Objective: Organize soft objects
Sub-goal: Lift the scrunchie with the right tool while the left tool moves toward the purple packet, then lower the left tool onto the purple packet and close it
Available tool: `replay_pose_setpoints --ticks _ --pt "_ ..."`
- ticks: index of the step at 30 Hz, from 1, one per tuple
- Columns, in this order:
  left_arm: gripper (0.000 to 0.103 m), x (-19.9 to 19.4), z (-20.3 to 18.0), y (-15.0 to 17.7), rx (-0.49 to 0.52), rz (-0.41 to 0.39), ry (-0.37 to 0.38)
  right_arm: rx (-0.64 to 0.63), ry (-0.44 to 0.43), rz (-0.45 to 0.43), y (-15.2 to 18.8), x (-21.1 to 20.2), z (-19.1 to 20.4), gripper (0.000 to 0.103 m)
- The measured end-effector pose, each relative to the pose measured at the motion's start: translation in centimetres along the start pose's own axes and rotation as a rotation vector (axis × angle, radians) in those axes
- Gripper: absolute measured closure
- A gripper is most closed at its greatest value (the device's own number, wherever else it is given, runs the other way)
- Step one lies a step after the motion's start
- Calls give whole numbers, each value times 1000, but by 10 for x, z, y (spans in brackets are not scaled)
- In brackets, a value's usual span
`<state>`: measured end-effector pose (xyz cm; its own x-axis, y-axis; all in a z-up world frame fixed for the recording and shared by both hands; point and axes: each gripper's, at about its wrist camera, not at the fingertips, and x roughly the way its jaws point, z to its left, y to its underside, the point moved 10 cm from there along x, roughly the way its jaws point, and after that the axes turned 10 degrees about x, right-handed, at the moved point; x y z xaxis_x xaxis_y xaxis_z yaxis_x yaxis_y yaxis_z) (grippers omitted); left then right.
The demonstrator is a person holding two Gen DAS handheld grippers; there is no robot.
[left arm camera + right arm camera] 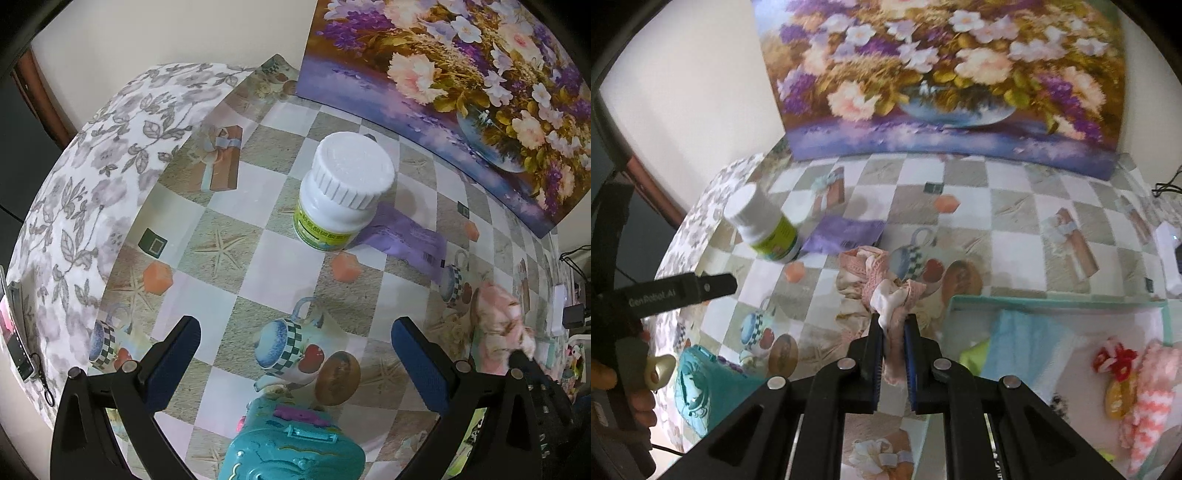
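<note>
The right gripper (893, 325) pinches the pink cloth (875, 280) just left of the box (1056, 300), presumably bound there, while the left gripper (295, 332) has wide, empty fingers

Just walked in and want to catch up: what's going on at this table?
A person is sorting soft items with two handheld tongs. The right tongs are shut on a pink lace cloth, beside a tray already holding soft things. The left tongs are open and empty above the table, near a white bottle and a teal toy case.
</note>
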<state>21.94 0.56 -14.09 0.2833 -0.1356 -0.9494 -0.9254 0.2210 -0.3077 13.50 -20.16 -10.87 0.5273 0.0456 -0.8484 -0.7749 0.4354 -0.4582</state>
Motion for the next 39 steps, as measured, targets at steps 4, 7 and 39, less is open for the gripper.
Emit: replay_pose_setpoints --ticks 4,7,39 --pt "0 1 -8 -3 -24 1 24 14 6 -16 -7 -4 -9 92" --pt "0 0 -20 -7 -20 -5 15 23 5 -21 -10 -5 -14 92" --pt "1 79 -89 -58 -209 71 25 111 34 -130 -64 -26 -74 92"
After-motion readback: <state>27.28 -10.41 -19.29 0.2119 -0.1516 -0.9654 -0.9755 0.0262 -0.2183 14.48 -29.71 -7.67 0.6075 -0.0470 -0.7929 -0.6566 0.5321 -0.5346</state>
